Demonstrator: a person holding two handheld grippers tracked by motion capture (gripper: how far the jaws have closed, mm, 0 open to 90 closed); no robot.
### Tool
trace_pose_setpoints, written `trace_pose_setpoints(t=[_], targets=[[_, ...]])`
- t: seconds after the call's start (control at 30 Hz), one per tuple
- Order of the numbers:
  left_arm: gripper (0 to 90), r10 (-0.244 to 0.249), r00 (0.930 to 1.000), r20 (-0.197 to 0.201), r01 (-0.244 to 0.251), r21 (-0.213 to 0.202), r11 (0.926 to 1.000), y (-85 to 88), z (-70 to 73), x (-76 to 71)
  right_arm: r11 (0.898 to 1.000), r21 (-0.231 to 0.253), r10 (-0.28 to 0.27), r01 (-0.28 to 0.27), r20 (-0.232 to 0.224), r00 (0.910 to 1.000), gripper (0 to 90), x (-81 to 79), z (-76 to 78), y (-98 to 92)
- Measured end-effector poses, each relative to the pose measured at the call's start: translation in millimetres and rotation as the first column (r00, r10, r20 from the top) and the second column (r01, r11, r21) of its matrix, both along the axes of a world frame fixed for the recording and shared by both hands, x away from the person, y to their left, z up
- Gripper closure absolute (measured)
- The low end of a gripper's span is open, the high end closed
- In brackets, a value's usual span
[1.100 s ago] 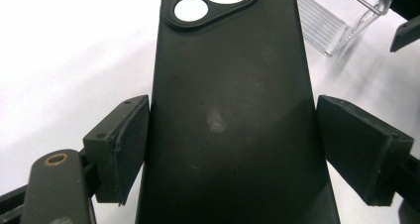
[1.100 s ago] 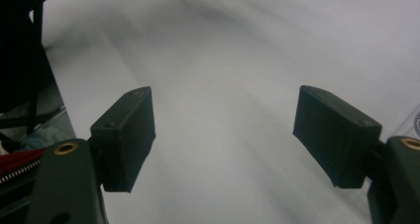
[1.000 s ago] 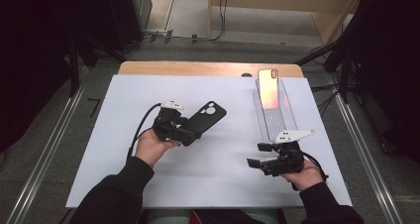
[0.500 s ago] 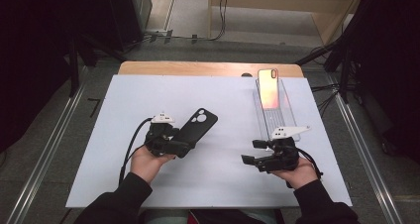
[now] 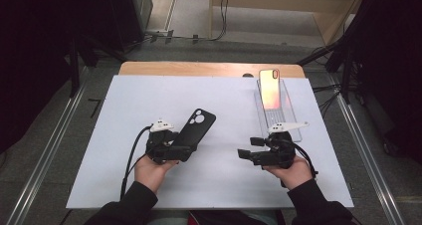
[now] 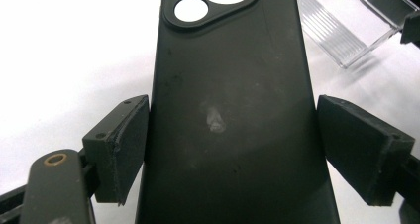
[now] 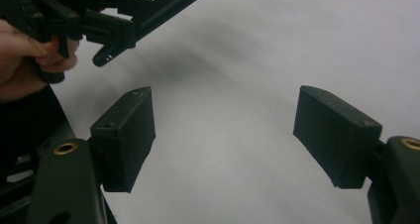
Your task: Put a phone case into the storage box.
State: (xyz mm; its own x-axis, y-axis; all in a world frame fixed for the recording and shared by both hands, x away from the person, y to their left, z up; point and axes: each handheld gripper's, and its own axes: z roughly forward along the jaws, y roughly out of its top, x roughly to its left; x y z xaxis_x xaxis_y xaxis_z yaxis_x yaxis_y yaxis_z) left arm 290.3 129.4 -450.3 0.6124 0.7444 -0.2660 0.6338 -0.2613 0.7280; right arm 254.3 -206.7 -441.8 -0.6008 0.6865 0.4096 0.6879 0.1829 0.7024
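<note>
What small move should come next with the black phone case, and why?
Probably bring the right tool toward the free end of the black phone case to take hold of it. The left tool grips the case by its lower part, while the right tool's jaws stand open with nothing between them, pointing toward the left one. The phone stands in the clear stand.

The person wore dark long sleeves (image 5: 124, 205) that reached the wrists. Each hand carried a black gripper with a small pale plate on top: the left gripper (image 5: 166, 148) trailed a black cable, and the right gripper (image 5: 263, 153) had one too. The flat, block-shaped black jaw pads each showed small screw holes, with brass-coloured rings on the arms behind them.
</note>
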Motion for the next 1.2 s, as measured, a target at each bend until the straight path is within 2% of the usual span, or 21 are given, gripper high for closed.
trace_pose_setpoints(t=[0.1, 0.17, 0.43, 0.53, 0.6, 0.8, 0.93, 1.0, 1.2], targets=[[16.7, 0.012, 0.9999, 0.000, -0.012, -0.008, 0.9999, -3.8, -3.1, -2.5, 1.000, 0.016, -0.018, 0.019, -0.019, 0.9997, 22.4, 1.3, 1.7, 2.8], [16.7, 0.024, 0.9997, 0.004, -0.024, -0.028, 0.9993, -5.7, -4.0, -4.0, 0.999, 0.024, -0.027, 0.028, -0.028, 0.9992, 22.4, 2.3, 3.6, 5.4], [16.6, 0.056, 0.9984, 0.010, -0.055, -0.089, 0.9945, -9.4, -5.7, -4.4, 0.997, 0.053, -0.057, 0.059, -0.033, 0.9978, 22.4, 6.8, 8.4, 14.9], [16.6, 0.067, 0.9976, 0.016, -0.065, -0.103, 0.9926, -11.6, -7.3, -6.2, 0.996, 0.059, -0.070, 0.071, -0.018, 0.9974, 22.3, 8.3, 9.7, 20.7], [16.5, 0.059, 0.9982, 0.010, -0.057, -0.111, 0.9921, -13.7, -8.2, -6.9, 0.994, 0.064, -0.083, 0.084, -0.021, 0.9963, 22.3, 10.3, 11.5, 23.8], [16.4, 0.068, 0.9960, 0.058, -0.062, -0.101, 0.9929, -18.9, -8.8, -11.8, 0.990, 0.101, -0.098, 0.101, -0.036, 0.9945, 22.3, 18.8, 16.5, 27.3], [16.4, 0.095, 0.9929, 0.071, -0.086, -0.119, 0.9891, -20.5, -12.1, -15.7, 0.987, 0.111, -0.110, 0.114, -0.044, 0.9929, 22.4, 24.2, 19.4, 29.9], [16.4, 0.097, 0.9926, 0.073, -0.088, -0.122, 0.9886, -21.8, -13.8, -17.2, 0.985, 0.118, -0.117, 0.123, -0.061, 0.9913, 22.4, 27.2, 19.4, 31.4], [16.4, 0.103, 0.9908, 0.087, -0.090, -0.139, 0.9861, -27.0, -17.1, -22.1, 0.982, 0.126, -0.131, 0.140, -0.075, 0.9886, 22.6, 34.4, 19.0, 35.7]])
